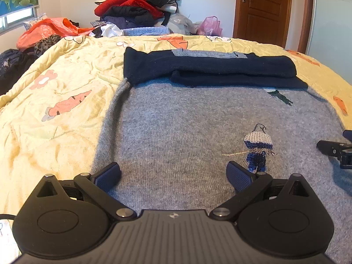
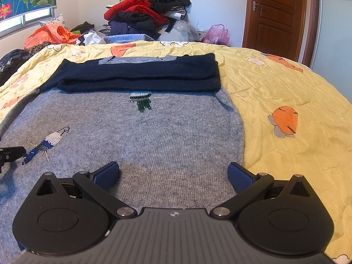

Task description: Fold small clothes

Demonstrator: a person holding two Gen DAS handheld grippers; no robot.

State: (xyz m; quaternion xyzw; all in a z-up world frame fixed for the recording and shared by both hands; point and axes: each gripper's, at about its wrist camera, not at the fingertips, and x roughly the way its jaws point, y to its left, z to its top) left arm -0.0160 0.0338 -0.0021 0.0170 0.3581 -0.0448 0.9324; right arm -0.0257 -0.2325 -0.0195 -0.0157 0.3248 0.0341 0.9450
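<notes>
A small grey knit sweater (image 1: 176,127) (image 2: 132,132) lies flat on the yellow quilt (image 1: 55,101) (image 2: 297,92). Its two dark navy sleeves (image 1: 209,70) (image 2: 140,74) are folded across the far end. Sequin figures decorate the grey body, a blue one (image 1: 257,147) (image 2: 47,144) and a green one (image 2: 142,102). My left gripper (image 1: 173,175) hovers open over the near left part of the sweater. My right gripper (image 2: 173,173) is open over the near right part, by the sweater's right edge. Neither holds anything. Each gripper's tip shows at the edge of the other's view.
A tall heap of red, black and purple clothes (image 1: 136,6) (image 2: 145,11) stands beyond the bed's far edge. An orange plastic bag (image 1: 48,30) and a pink bag (image 2: 216,34) lie there too. A brown door (image 2: 277,15) is at the right. Bare quilt spreads on both sides.
</notes>
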